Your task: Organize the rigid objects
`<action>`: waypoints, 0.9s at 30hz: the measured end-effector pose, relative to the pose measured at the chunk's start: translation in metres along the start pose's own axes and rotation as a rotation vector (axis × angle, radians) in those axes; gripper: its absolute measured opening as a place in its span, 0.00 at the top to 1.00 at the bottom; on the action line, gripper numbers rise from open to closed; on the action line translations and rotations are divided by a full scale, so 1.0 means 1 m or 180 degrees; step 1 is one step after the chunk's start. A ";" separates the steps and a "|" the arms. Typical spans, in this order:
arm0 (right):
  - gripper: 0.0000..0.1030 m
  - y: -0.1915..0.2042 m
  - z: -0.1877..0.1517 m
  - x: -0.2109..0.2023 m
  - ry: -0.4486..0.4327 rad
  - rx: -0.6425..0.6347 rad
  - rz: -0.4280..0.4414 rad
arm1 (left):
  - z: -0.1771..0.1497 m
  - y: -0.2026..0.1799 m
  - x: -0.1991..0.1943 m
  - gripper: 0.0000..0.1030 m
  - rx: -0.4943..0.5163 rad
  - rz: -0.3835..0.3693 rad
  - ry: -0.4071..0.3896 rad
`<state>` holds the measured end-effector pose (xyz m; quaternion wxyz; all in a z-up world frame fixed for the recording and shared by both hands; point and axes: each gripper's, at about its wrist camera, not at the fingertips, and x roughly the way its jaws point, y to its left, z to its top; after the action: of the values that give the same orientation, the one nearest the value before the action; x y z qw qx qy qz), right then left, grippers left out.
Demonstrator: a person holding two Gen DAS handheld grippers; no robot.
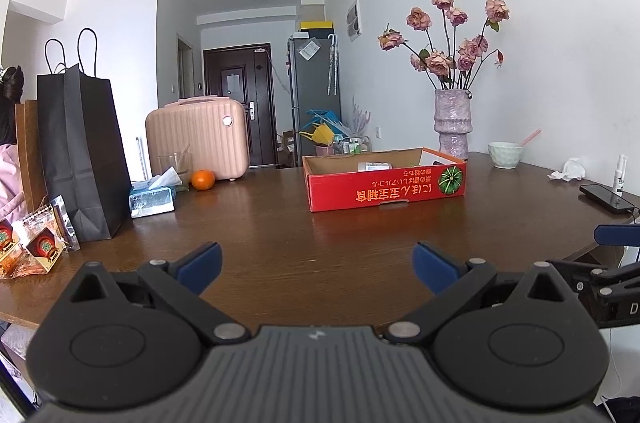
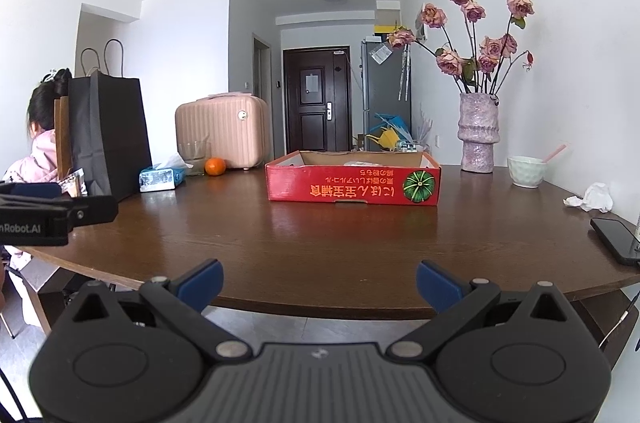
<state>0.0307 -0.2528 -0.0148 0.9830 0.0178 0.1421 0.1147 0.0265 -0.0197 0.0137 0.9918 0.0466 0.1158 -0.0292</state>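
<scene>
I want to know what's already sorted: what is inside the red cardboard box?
Inside the red cardboard box, one pale flat packet shows above the front wall. The box floor and anything lying lower are hidden by that wall.

On the table (image 1: 304, 223) stand 1 red cardboard box (image 1: 386, 189), 1 orange (image 1: 203, 179), 1 tissue box (image 1: 152, 201), 1 drinking glass (image 1: 175, 165) and 1 pink suitcase (image 1: 198, 137). There are 2 paper bags, 1 black (image 1: 82, 151) and 1 brown (image 1: 30, 151). Also 1 vase (image 1: 452, 123), 1 bowl (image 1: 505, 154), 1 phone (image 1: 608, 198), 1 crumpled tissue (image 1: 568, 170) and 2 grippers, left (image 1: 316, 265) and right (image 2: 319, 283).
</scene>
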 end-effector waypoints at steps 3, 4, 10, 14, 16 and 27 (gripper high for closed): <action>0.00 -0.001 -0.001 0.001 0.0035 0.0016 0.0019 | 0.000 0.000 0.000 0.00 -0.0006 0.0011 0.0002; 0.00 0.000 -0.001 0.001 0.0041 0.0014 0.0019 | 0.000 0.001 0.000 0.00 -0.0014 0.0012 0.0001; 0.00 -0.001 0.000 0.000 -0.0011 0.0014 -0.0008 | 0.000 0.001 -0.001 0.00 -0.0004 -0.0002 -0.0005; 0.00 -0.002 -0.001 -0.001 -0.0034 0.0016 -0.0021 | 0.000 0.001 -0.001 0.00 -0.0011 0.0002 -0.0001; 0.00 -0.002 -0.001 -0.002 -0.0031 0.0020 -0.0021 | 0.000 0.001 -0.001 0.00 -0.0013 -0.0004 0.0006; 0.00 -0.002 -0.001 0.000 -0.0008 0.0019 -0.0033 | 0.002 0.000 -0.002 0.00 -0.0003 -0.0037 -0.0041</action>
<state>0.0309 -0.2551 -0.0162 0.9837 0.0202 0.1412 0.1091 0.0246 -0.0195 0.0159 0.9923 0.0452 0.1097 -0.0353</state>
